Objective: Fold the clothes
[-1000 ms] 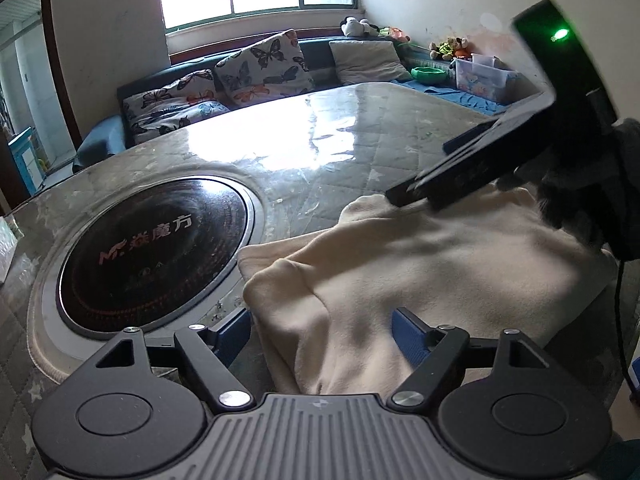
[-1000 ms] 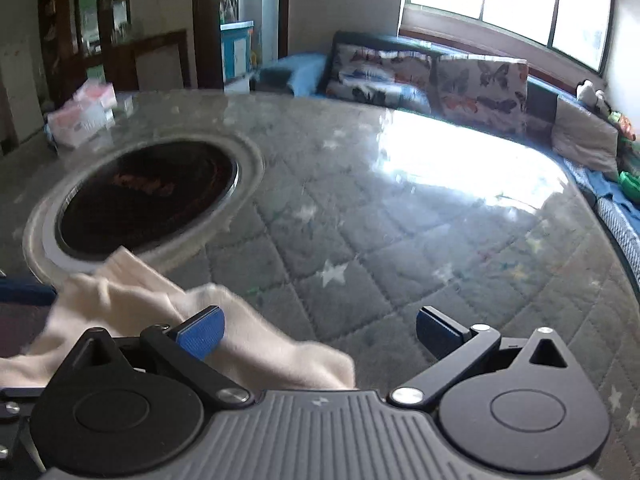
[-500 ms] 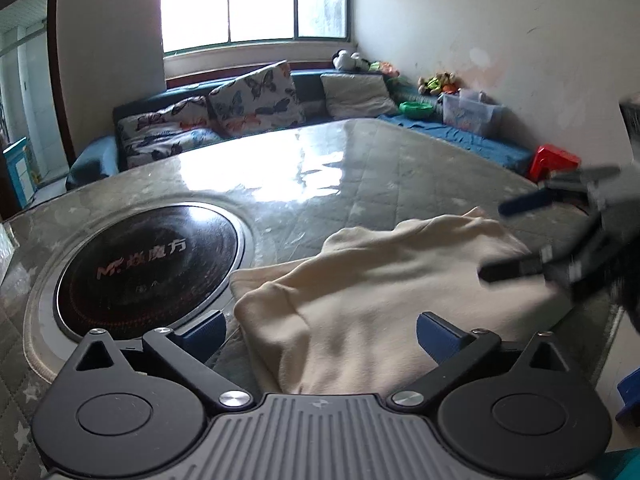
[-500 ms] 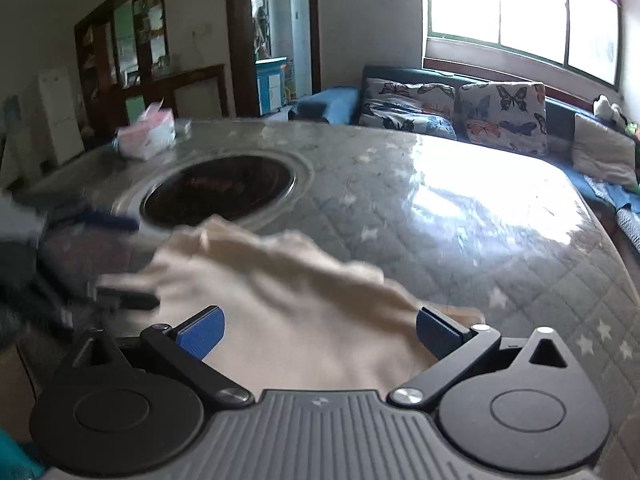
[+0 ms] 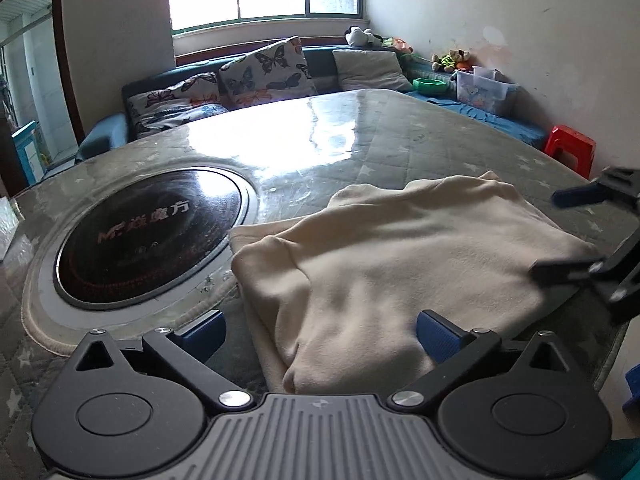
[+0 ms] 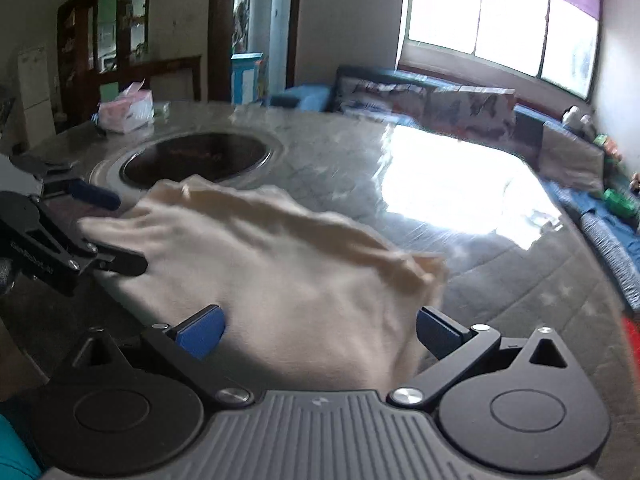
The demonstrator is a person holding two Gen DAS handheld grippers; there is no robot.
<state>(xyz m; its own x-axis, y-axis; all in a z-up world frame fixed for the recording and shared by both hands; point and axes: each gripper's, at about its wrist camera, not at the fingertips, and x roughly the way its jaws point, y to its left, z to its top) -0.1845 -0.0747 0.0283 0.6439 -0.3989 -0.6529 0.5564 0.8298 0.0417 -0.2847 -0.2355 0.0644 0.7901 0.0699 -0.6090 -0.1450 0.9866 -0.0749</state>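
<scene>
Cream garment (image 5: pixel 400 264) lies beside the round cooktop (image 5: pixel 148 232) – both grippers' jaws spread wide, gripping nothing – tissue pack (image 6: pixel 126 112) behind

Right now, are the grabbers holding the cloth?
No. Both the left gripper and the right gripper are open over the cream cloth, holding nothing.

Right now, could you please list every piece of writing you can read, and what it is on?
"M" logo, then Chinese characters ending "魔方": on the round black glass cooktop; first character unclear.
Embossed lettering on the black left gripper: too blurred.
Pink tissue pack: print unreadable.
</scene>
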